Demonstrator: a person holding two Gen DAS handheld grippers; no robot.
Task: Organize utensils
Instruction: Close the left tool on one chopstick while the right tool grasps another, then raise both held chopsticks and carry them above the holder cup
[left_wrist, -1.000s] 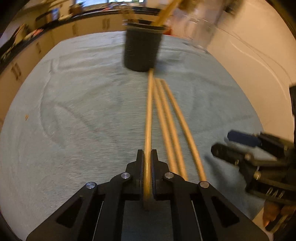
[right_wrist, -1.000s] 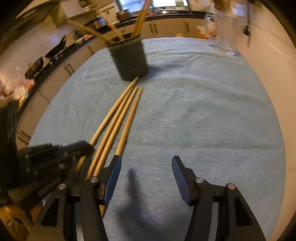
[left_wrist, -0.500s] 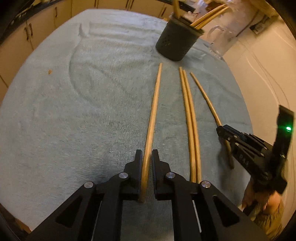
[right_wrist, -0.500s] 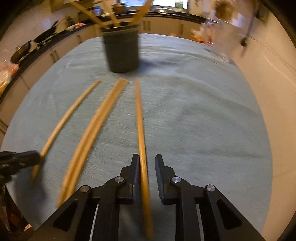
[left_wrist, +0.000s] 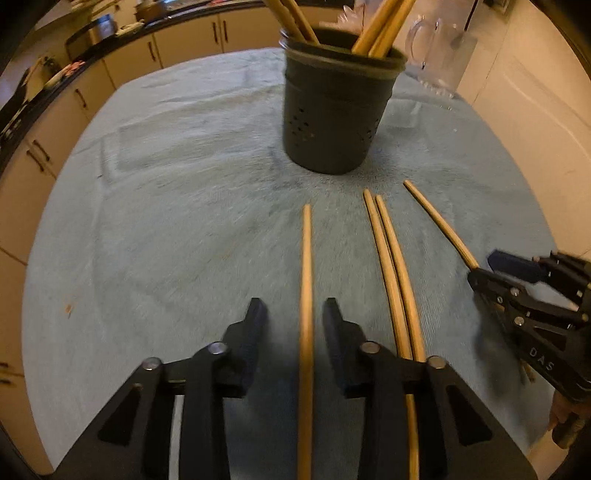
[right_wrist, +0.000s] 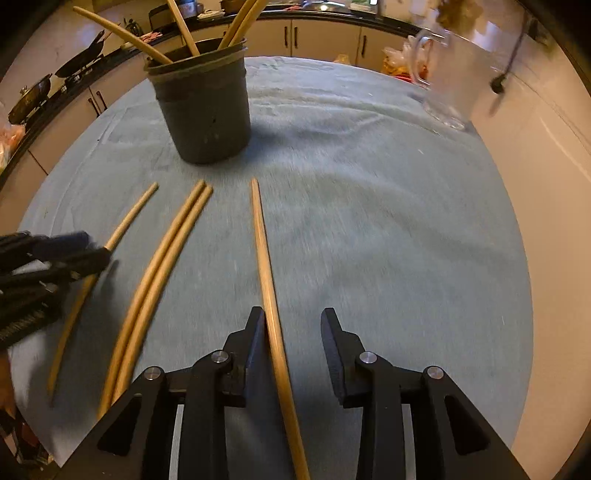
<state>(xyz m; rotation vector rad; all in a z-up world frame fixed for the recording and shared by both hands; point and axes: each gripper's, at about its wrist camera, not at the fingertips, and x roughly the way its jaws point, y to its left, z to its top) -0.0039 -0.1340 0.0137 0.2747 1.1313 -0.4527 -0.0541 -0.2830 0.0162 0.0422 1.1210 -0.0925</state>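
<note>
both tongs have just let go: the left tongs (left_wrist: 291, 317) gape around the leftmost stick (left_wrist: 306, 280), the right tongs (right_wrist: 291, 325) gape around the rightmost stick (right_wrist: 266, 273). four sticks now lie spread on the towel (left_wrist: 166, 221), seemingly flat, short of the holder (left_wrist: 332, 114). sorting done, potting next.

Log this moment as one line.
left tool open over chopstick | right tool open over chopstick | holder upright
</note>
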